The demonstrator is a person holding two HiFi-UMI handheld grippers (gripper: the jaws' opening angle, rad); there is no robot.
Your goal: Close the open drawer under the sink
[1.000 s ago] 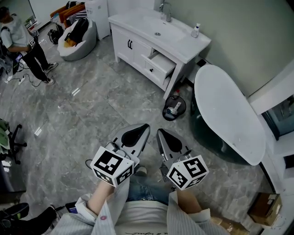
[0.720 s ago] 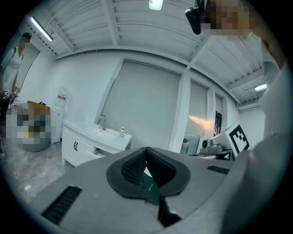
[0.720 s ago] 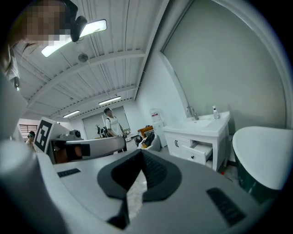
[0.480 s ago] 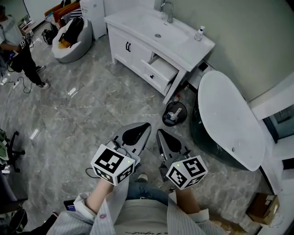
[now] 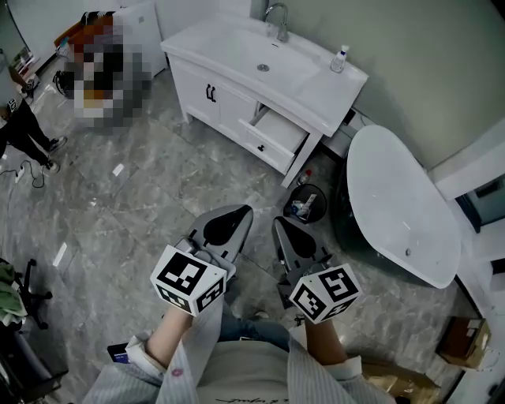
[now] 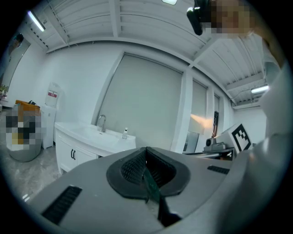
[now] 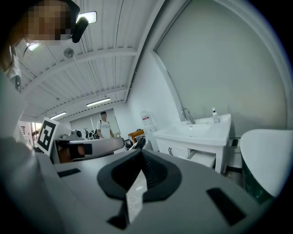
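The white vanity (image 5: 237, 87) with its sink stands against the far wall. Its right-hand drawer (image 5: 278, 134) is pulled out, with a white, empty-looking inside. Both grippers hover over the grey floor well short of it, side by side and pointing toward the vanity. My left gripper (image 5: 229, 225) is shut with nothing in it. My right gripper (image 5: 288, 241) is also shut and empty. In the right gripper view the open drawer (image 7: 203, 157) shows beyond the shut jaws of my right gripper (image 7: 139, 176). In the left gripper view my left gripper (image 6: 146, 171) hides the drawer; only the vanity (image 6: 87, 139) shows.
A black waste bin (image 5: 306, 203) sits on the floor just right of the drawer. A large white oval tub (image 5: 398, 205) fills the right side. A soap bottle (image 5: 338, 59) and faucet (image 5: 276, 20) are on the vanity. A person (image 5: 20, 126) stands far left.
The view has moved closer to the vanity, which now looks larger and lower in the picture. Both grippers stay shut and side by side.
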